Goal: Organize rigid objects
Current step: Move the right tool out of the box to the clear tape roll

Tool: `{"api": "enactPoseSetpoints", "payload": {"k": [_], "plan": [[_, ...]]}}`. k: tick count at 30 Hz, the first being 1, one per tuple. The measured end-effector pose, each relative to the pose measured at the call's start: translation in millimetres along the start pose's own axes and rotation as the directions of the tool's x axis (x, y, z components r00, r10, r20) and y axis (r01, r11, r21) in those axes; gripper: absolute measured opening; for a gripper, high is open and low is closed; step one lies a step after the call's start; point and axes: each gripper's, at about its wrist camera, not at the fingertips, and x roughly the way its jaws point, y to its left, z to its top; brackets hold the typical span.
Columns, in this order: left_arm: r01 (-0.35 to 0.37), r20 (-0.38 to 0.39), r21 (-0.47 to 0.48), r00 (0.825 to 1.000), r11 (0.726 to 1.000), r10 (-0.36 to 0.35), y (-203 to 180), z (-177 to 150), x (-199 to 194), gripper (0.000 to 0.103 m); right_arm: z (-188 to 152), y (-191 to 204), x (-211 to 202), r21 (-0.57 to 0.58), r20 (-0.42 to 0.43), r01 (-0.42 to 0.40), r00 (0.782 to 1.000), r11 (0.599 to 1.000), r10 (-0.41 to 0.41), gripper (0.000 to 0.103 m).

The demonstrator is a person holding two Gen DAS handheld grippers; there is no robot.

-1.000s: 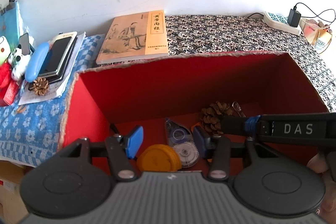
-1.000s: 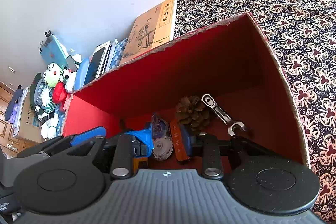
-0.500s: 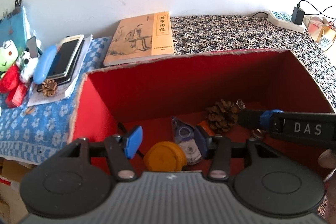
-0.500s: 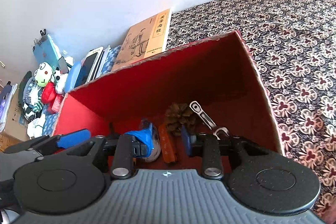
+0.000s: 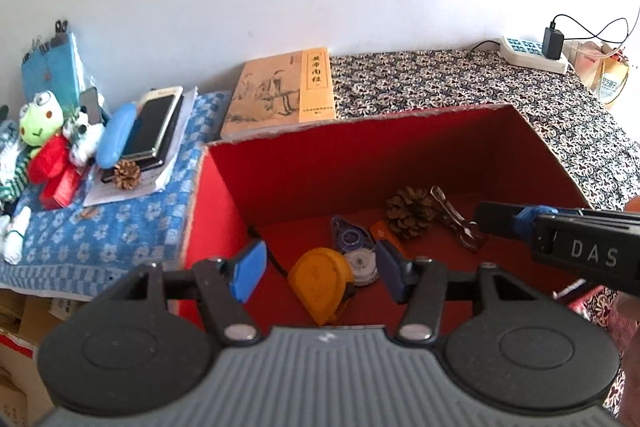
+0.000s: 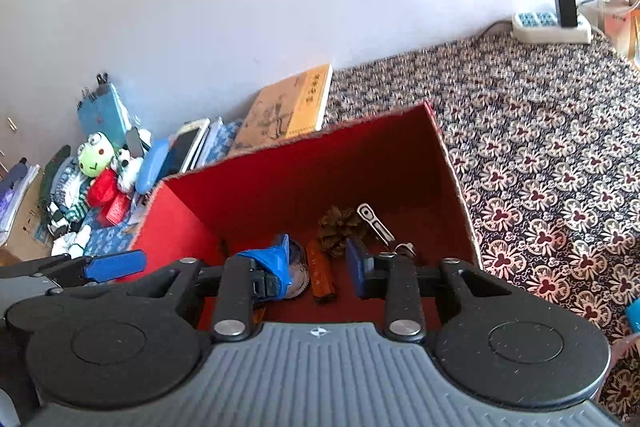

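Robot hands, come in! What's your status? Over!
Left gripper open, empty. Right gripper open, empty. Pinecone, wrench, tape measure in red box. Nothing blocking.

Yellow book (image 5: 280, 95) against the wall at the back edge, on the join of the floral cloth (image 5: 440, 83) and the blue checked towel (image 5: 100, 227). Phones (image 5: 154, 125), blue case (image 5: 114, 135) and a pinecone (image 5: 127, 175) on the towel; frog plush (image 5: 40, 119) at its left edge. Power strip (image 5: 532, 55) with charger, back right corner.
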Motion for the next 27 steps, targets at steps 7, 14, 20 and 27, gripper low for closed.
{"api": "enactPoseSetpoints", "payload": {"k": [7, 14, 20, 27], "plan": [[0.013, 0.015, 0.022, 1.0, 1.0, -0.013, -5, -9, -23, 0.059, -10, 3, -22, -0.017, 0.08, 0.024, 0.997, 1.0, -0.023, 0.014], [0.03, 0.007, 0.017, 1.0, 0.999, -0.03, -6, -19, -35, 0.059, -22, 8, -35, -0.054, 0.081, 0.035, 0.996, 0.998, -0.031, 0.015], [0.063, -0.005, 0.013, 0.998, 0.998, -0.063, -6, -34, -46, 0.059, -32, 7, -46, -0.034, 0.055, 0.03, 0.998, 0.999, -0.029, 0.015], [0.15, -0.029, 0.018, 0.988, 0.989, -0.15, 0, -60, -52, 0.059, -51, -5, -61, -0.033, 0.051, -0.01, 0.999, 0.999, 0.011, 0.014]]}}
